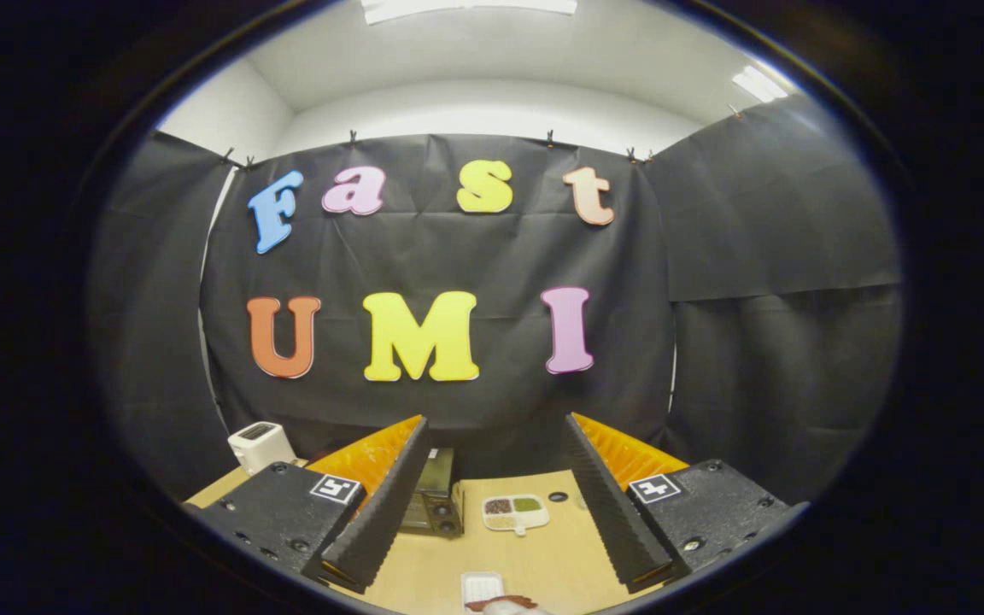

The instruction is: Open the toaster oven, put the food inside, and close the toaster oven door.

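My gripper [496, 444] is held above a wooden table [543, 555], open, with a wide gap and nothing between its fingers. Below and between the fingers, close to the left finger, stands a dark toaster oven [432, 504] with its door closed and knobs on its right side. To the right of the oven lies a white divided tray [515, 512] holding portions of food. Nearer to me, between the fingers, lies a small white tray [482, 588] with a reddish-brown piece of food [502, 603] at its near end, partly cut off.
A white toaster-like appliance [260, 446] stands at the table's far left, beyond the left finger. A small dark round mark [558, 496] sits on the table right of the divided tray. Black cloth walls close the booth behind and at both sides.
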The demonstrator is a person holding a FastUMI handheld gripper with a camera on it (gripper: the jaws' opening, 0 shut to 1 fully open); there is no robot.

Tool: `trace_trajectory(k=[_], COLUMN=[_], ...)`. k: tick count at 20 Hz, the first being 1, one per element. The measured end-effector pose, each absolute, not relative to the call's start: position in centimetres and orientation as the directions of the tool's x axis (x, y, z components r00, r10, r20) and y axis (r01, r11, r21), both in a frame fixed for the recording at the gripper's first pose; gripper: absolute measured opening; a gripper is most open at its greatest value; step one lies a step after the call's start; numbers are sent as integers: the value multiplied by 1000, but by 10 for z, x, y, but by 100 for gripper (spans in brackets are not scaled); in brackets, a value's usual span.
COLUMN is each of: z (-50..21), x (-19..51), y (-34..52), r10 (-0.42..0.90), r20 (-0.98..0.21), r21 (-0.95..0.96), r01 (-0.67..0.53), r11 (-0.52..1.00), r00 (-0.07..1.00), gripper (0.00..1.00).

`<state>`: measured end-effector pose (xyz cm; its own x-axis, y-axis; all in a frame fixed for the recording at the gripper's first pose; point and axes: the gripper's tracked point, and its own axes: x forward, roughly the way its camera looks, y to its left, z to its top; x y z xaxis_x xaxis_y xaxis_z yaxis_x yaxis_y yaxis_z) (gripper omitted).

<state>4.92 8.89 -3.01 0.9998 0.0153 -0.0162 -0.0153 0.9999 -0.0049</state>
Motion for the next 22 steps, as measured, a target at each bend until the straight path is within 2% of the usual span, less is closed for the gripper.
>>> trace_trajectory(k=[5, 13, 22], z=[-52, -146, -270], x=[93, 173, 263], y=[159, 271, 330], r10=[61, 186, 127], r20=[-16, -108, -271], r21=[-36, -18, -46], r01=[-62, -189, -145], r11=[997, 982, 988], r00=[998, 977, 954], gripper=[99, 99, 99])
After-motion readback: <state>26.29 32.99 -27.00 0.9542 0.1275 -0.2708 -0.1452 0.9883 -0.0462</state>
